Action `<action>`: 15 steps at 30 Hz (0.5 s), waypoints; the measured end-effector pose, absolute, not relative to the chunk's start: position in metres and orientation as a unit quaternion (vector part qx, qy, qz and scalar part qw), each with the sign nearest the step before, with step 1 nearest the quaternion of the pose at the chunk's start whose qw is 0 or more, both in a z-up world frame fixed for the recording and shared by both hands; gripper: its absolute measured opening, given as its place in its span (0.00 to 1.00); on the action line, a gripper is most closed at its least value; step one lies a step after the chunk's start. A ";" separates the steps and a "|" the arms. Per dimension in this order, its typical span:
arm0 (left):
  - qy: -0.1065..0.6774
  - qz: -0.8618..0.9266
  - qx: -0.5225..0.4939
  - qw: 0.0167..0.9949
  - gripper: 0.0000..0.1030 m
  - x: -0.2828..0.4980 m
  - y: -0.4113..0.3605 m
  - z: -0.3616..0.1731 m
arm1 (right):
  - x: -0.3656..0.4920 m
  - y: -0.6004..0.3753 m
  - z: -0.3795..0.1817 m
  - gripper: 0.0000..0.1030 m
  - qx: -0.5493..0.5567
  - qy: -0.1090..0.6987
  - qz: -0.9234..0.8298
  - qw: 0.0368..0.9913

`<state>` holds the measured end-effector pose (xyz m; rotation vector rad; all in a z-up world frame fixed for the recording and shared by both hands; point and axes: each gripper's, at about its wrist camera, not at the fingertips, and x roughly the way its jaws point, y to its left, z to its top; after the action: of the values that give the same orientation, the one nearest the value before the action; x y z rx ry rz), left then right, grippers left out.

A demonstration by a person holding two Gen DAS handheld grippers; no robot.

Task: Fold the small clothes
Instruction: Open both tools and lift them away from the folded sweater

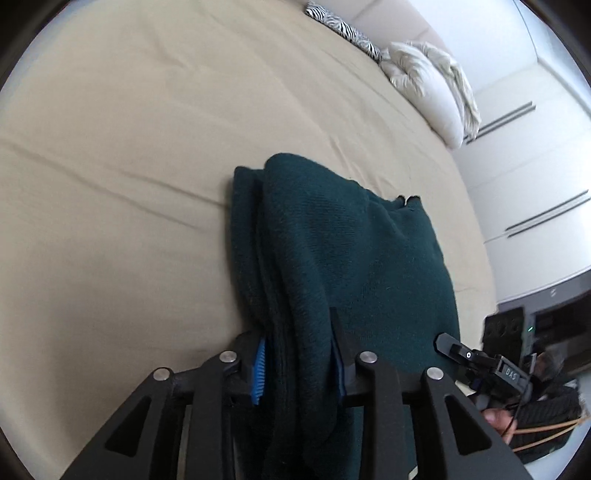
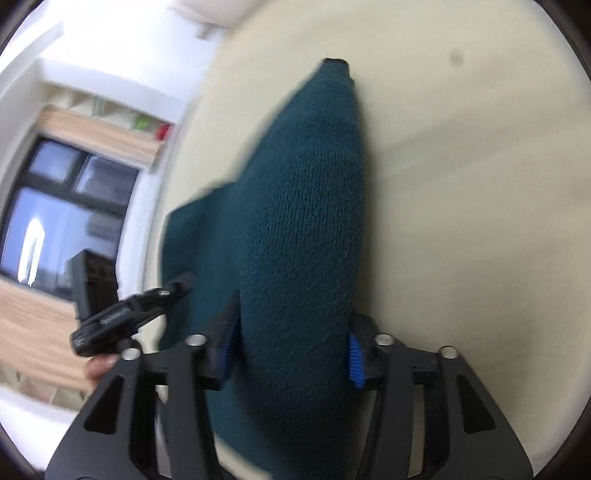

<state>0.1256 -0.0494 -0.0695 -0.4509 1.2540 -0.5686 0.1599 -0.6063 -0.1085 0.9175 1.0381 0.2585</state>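
A dark green knitted garment lies folded in thick layers on a beige bed sheet, its near end gathered between both tools. In the left wrist view, the left gripper has its jaws pinching a thick bundle of the knit; the blue pads press against it on either side, and the cloth hides most of the right pad. The right gripper likewise pinches a fat roll of the same garment in its own blurred view. The garment's nearest part is cut off by the lower edge of both pictures. Far right on the bed lie a cream pillow and a zebra-striped cushion. The room beyond the bed is too smeared to make out.
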 end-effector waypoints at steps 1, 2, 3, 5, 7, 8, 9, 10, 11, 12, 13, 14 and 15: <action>0.571 -0.260 -0.209 0.750 0.31 0.125 -0.047 -0.069 | 0.155 -0.610 -0.107 0.47 0.436 0.465 0.121 0.761; 0.569 -0.260 -0.207 0.752 0.32 0.123 -0.047 -0.068 | 0.150 -0.612 -0.104 0.49 0.442 0.458 0.119 0.762; 0.568 -0.259 -0.204 0.754 0.32 0.121 -0.045 -0.068 | 0.144 -0.614 -0.100 0.49 0.443 0.453 0.113 0.766; 0.567 -0.258 -0.209 0.754 0.33 0.119 -0.042 -0.068 | 0.134 -0.618 -0.092 0.49 0.437 0.447 0.102 0.774; 0.564 -0.258 -0.216 0.754 0.34 0.116 -0.038 -0.070 | 0.130 -0.627 -0.082 0.50 0.432 0.437 0.085 0.784; 0.562 -0.258 -0.217 0.756 0.34 0.115 -0.038 -0.072 | 0.123 -0.624 -0.075 0.51 0.431 0.429 0.079 0.790; 0.560 -0.258 -0.217 0.757 0.35 0.113 -0.038 -0.073 | 0.118 -0.624 -0.072 0.51 0.432 0.422 0.079 0.793; 0.558 -0.258 -0.216 0.758 0.35 0.116 -0.040 -0.074 | 0.111 -0.625 -0.069 0.51 0.432 0.416 0.077 0.797; 0.556 -0.258 -0.216 0.760 0.36 0.113 -0.040 -0.074 | 0.105 -0.622 -0.067 0.51 0.429 0.413 0.078 0.800; 0.554 -0.258 -0.215 0.762 0.36 0.113 -0.041 -0.074 | 0.104 -0.628 -0.067 0.51 0.422 0.417 0.079 0.801; 0.552 -0.259 -0.215 0.763 0.36 0.112 -0.042 -0.074 | 0.103 -0.629 -0.073 0.51 0.412 0.429 0.077 0.800; 0.550 -0.259 -0.213 0.765 0.36 0.110 -0.042 -0.074 | 0.104 -0.623 -0.077 0.51 0.400 0.445 0.070 0.798; 0.548 -0.260 -0.209 0.767 0.36 0.109 -0.042 -0.073 | 0.099 -0.619 -0.091 0.50 0.393 0.450 0.065 0.799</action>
<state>0.1088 -0.0422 -0.0732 -0.4536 1.1892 -0.5635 0.0990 -0.6193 -0.0906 0.8432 0.9660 0.1385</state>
